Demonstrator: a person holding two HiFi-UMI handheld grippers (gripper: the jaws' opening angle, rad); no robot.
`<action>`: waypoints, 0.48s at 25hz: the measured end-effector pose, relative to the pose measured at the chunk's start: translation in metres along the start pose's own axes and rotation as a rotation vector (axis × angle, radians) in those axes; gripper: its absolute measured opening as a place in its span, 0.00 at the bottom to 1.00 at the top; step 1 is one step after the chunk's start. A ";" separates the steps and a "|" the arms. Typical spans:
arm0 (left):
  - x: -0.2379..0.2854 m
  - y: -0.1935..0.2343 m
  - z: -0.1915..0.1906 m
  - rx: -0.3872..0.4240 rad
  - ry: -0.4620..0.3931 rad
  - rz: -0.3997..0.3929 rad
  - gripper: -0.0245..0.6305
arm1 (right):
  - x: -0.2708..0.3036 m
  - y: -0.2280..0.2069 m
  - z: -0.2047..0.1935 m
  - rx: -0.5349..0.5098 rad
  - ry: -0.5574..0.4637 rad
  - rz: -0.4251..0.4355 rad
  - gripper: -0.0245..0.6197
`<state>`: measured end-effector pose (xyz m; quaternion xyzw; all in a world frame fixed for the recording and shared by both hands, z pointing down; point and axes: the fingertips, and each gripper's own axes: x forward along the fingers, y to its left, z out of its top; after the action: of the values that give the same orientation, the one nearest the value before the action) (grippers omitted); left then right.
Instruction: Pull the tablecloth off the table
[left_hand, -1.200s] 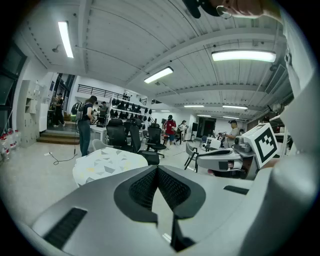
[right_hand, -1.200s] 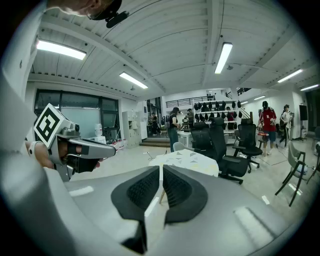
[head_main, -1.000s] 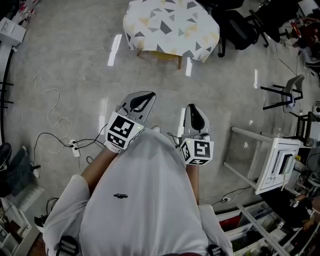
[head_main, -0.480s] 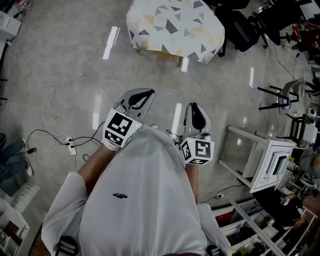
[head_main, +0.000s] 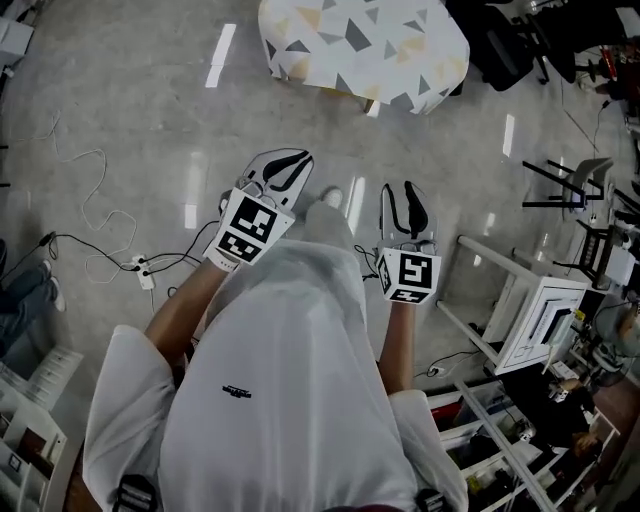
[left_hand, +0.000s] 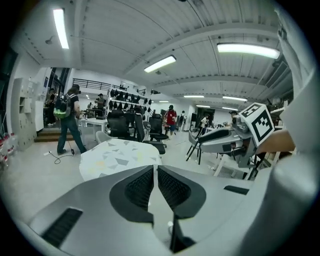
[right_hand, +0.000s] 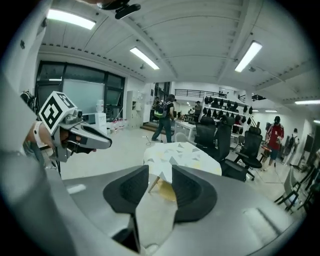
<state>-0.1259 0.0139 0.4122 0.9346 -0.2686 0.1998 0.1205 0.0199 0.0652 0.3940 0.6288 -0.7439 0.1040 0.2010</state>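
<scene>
On table: triangle-patterned tablecloth (head_main: 365, 45)

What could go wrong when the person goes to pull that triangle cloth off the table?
1. A corded power strip lies loose on the floor to the person's left. A foot could catch on it on the way over.
2. Black chairs stand right beside the tablecloth, so the cloth might snag on them.
3. The left tool is shut and empty. The right tool is opening, also empty. A shut tool can't grab cloth.
</scene>
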 end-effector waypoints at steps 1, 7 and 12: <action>0.009 0.003 -0.002 0.011 0.018 0.002 0.05 | 0.008 -0.006 -0.002 -0.017 0.009 0.005 0.28; 0.055 0.017 0.008 0.055 0.078 0.071 0.16 | 0.055 -0.053 -0.016 -0.066 0.032 0.068 0.28; 0.096 0.023 0.004 0.061 0.171 0.150 0.23 | 0.098 -0.092 -0.033 -0.050 0.044 0.132 0.30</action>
<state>-0.0635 -0.0500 0.4537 0.8947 -0.3201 0.2954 0.0992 0.1025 -0.0262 0.4570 0.5708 -0.7814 0.1123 0.2257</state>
